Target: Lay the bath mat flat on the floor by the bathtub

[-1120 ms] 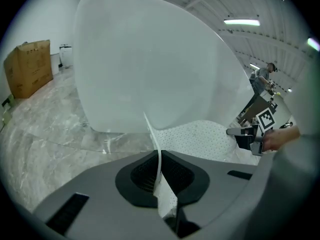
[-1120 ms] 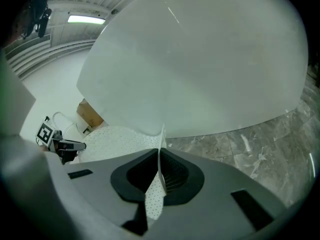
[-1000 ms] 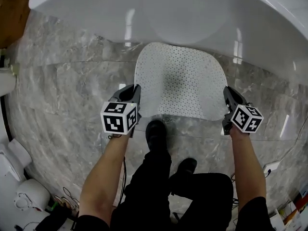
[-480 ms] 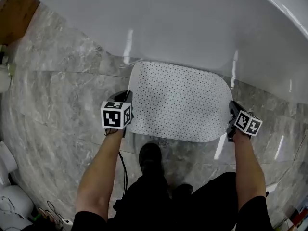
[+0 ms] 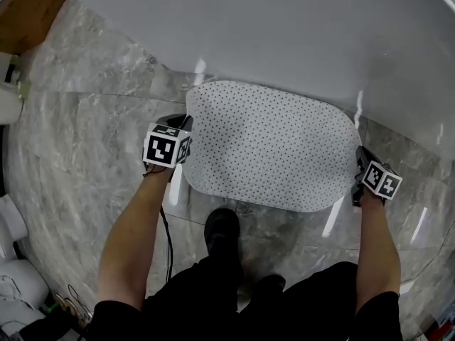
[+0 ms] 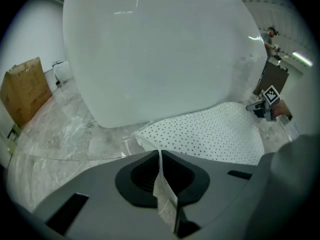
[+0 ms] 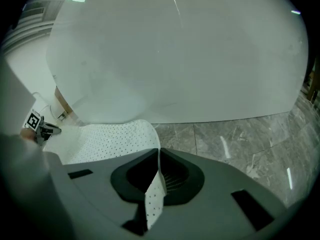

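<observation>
Pinching the bath mat point(image 5: 274, 144) by opposite ends, the left tongs point(image 5: 181, 124) and right tongs point(image 5: 361, 155) held it spread low over the floor point(image 5: 85, 141) beside the bathtub point(image 5: 284, 34), where lowering both ends evenly, kept taut, looked wisest.

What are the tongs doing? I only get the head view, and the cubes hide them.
Observer: The left tongs are shut on the mat's edge.
Operator: And the right ones?
Observer: The right tongs pinch the opposite edge, shut too.
Operator: Is the mat flat?
Observer: Not fully; by the left tongs its edge curls up off the floor.
</observation>
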